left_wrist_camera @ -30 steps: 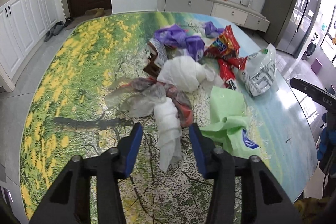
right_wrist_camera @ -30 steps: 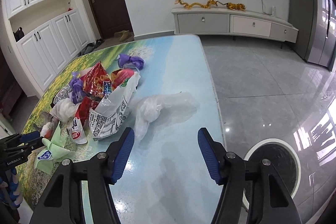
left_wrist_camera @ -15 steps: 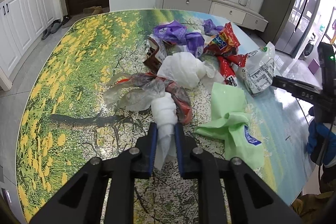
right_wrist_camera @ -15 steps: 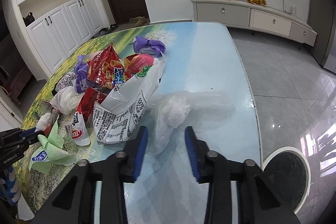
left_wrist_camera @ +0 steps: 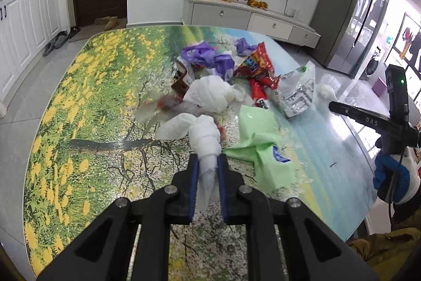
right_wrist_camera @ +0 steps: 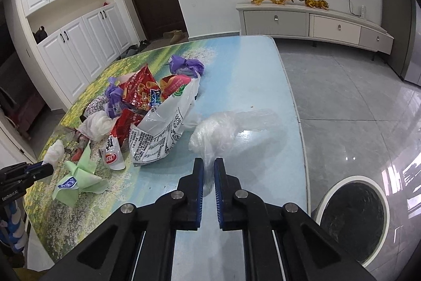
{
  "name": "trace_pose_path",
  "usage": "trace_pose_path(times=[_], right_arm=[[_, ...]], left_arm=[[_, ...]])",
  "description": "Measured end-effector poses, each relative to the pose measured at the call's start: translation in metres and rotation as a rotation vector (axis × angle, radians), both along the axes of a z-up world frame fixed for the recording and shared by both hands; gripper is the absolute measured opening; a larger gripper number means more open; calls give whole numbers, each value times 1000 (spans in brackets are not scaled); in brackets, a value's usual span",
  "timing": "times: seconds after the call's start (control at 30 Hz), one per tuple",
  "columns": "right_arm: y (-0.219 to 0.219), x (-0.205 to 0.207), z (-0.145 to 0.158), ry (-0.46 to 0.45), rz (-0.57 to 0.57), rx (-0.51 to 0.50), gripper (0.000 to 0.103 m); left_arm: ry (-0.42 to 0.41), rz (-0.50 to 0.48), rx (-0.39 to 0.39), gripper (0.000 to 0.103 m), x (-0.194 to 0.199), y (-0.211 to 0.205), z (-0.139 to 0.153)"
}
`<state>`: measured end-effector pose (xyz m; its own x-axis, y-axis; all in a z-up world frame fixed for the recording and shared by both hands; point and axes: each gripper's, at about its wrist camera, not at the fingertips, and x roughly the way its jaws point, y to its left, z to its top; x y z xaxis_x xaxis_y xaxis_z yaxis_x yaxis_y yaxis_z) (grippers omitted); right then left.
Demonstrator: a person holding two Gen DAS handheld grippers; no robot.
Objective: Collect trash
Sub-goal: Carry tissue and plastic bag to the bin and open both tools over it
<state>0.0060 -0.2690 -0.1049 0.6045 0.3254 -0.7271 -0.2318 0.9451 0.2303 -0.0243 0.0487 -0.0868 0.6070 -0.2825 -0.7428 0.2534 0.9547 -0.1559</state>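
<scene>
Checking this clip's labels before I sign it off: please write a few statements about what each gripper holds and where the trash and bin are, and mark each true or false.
1. The left gripper is clamped on a white crumpled plastic bag. True.
2. The right gripper is closed on the red snack wrapper. False: it pinches the clear plastic bag; the wrapper lies in the pile.
3. The green wrapper lies on the table, touched by neither gripper. True.
4. The bin stands on the table. False: it stands on the floor beside the table.
5. The printed white bag is inside the bin. False: it lies on the table.
</scene>
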Motion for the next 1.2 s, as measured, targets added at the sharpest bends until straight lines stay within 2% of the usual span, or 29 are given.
trace_pose_path(times=[0.13, 0.27, 0.43, 0.6, 0.77, 0.87, 1.03, 1.2], right_arm=[[-8, -13, 14, -36, -17, 17, 8], [-16, -24, 27, -76, -31, 33, 8], [-39, -36, 42, -122, -77, 50, 8], [-80, -48, 40, -127, -169, 72, 8], [-137, -58, 16, -80, -288, 104, 8], [-175, -61, -9, -27, -369, 132, 8], [-226, -63, -52, 62, -473, 182, 8], [-258, -56, -87, 141, -526, 202, 10]], left_arm=[[-53, 15, 6, 13, -9, 0, 17], [-99, -13, 19, 13, -12, -12, 35], [-141, -118, 33, 13, -3, -54, 57], [-142, -282, 23, 13, 13, -129, 70], [-81, -455, 10, 13, 29, -222, 69], [-32, -541, 21, 13, 39, -279, 62], [87, -618, 8, 14, 64, -358, 37], [178, -653, 4, 14, 75, -413, 12]])
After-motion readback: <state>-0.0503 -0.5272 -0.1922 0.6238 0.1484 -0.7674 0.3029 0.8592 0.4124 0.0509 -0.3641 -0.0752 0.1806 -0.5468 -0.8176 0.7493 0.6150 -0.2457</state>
